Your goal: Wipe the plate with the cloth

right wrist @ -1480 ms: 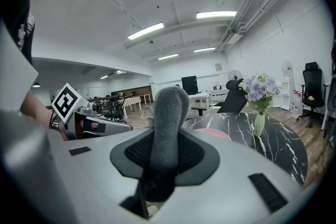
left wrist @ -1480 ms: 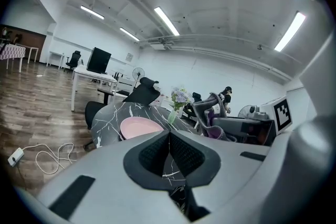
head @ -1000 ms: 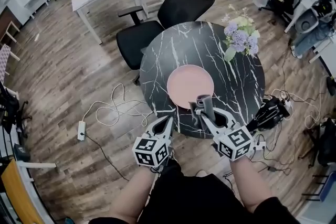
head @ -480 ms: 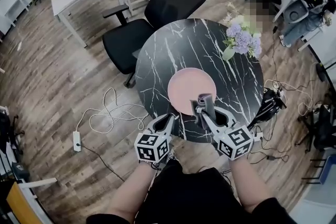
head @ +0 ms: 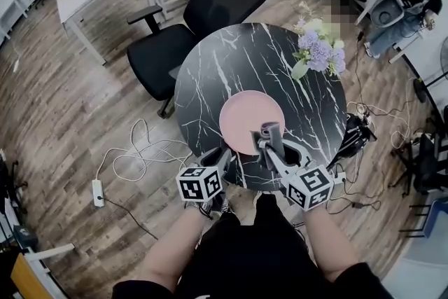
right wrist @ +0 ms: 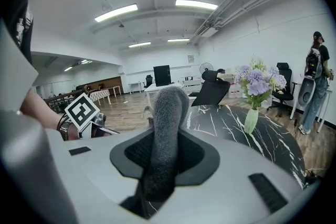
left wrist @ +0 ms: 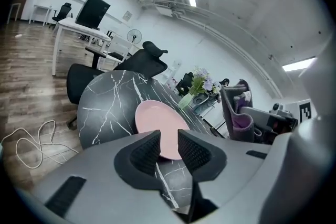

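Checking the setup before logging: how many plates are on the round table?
1. A pink plate lies on the near half of the black marble-patterned table; the grey cloth in the right hand-held gripper hides part of its near edge. No other shows.

The person's left hand-held gripper (left wrist: pixel 169 138) points forward and slightly down. Its jaws have just been opening and stand apart, with nothing between the pads. The right hand-held gripper (right wrist: pixel 166 140) sits just to its right, tilted down likewise, its jaws clamped on an upright grey cloth (right wrist: pixel 169 105). Both bare forearms (head: pixel 171 248) reach forward from the near side.
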Motion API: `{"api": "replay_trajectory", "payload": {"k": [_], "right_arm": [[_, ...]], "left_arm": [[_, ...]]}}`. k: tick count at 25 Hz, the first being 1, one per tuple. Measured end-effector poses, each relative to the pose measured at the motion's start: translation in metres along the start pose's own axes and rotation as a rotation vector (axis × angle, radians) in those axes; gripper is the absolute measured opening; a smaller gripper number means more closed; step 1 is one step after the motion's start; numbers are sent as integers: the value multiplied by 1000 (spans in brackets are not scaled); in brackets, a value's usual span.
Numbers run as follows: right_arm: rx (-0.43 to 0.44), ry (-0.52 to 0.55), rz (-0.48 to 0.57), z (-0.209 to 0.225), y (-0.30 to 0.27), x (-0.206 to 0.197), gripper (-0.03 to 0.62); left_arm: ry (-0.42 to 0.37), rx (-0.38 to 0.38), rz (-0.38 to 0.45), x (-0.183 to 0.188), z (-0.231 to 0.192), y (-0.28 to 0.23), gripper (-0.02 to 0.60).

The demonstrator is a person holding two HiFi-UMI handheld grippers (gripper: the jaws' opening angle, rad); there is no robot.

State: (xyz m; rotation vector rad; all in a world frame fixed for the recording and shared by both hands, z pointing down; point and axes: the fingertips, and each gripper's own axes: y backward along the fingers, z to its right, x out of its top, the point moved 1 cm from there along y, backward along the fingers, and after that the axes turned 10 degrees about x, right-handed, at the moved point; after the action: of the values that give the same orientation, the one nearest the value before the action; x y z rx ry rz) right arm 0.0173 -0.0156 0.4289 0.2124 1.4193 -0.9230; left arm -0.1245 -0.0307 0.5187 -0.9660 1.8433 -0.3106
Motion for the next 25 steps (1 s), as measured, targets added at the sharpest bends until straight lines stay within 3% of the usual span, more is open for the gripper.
{"api": "replay_trajectory", "payload": {"k": [8, 16, 25], "right_arm": [[40, -13, -52, 20, -23, -11, 107], [115, -59, -191, 48, -71, -46, 107], [177, -143, -362, 69, -111, -98, 107]], "left_arm": [[43, 76, -76, -8, -20, -35, 123], [159, 137, -146, -16, -35, -75, 125], [181, 211, -202, -23, -53, -110, 124]]}}
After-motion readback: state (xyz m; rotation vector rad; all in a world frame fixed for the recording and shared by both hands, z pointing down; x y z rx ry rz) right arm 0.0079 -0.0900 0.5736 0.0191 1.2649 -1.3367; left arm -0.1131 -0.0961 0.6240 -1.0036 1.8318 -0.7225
